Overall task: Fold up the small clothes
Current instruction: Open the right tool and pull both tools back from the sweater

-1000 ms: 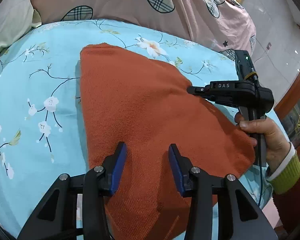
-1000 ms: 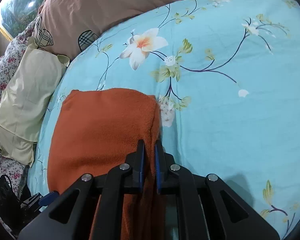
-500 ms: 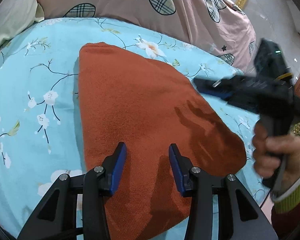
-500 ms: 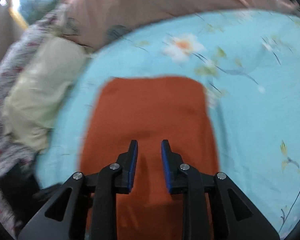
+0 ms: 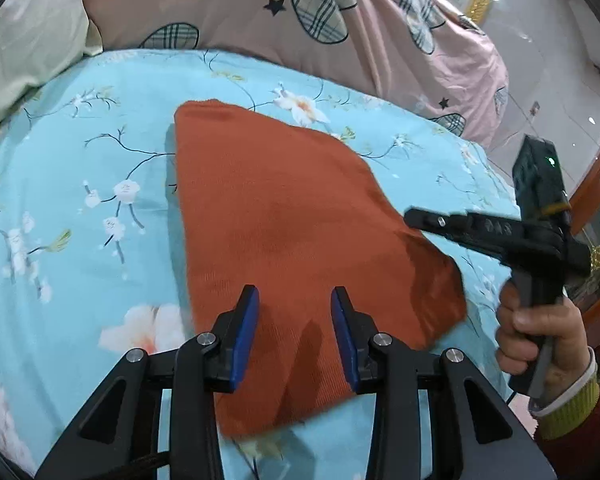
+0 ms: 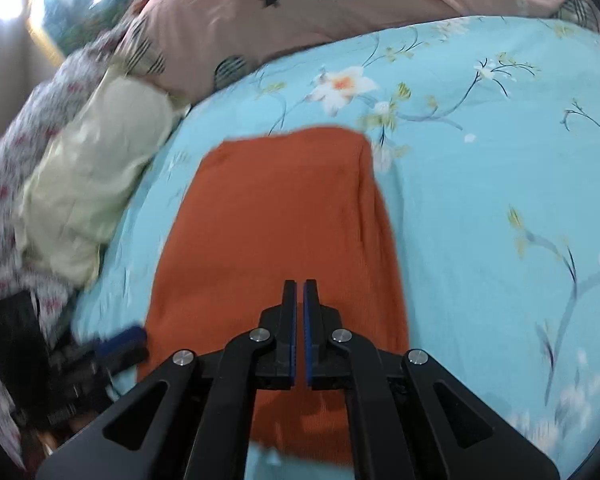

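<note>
We take the orange cloth [image 5: 284,224] as our landmark: it lies flat, folded into a rough rectangle, on the blue flowered bedsheet [image 5: 80,184]. To the left of the cloth and beyond it we see a pale yellow pillow [image 5: 24,44] at the head of the bed, and behind the cloth a pink quilt [image 5: 300,24] with plaid leaf shapes runs across the back. At the cloth's near edge our left hand-held gripper [image 5: 294,330] hangs over the fabric with its blue-padded jaws standing wide apart, nothing between them. To the right of the cloth, by its right-hand edge, our right hand-held gripper [image 5: 414,216] points in toward the fabric, held in the right hand [image 5: 540,336]. From the right wrist view, this right hand-held gripper [image 6: 300,288] sits over the cloth [image 6: 280,220] with its jaws drawn together, only a thin slit between the blue pads and no fabric caught there. The sheet [image 6: 500,160] stretches away to the right of the cloth.
</note>
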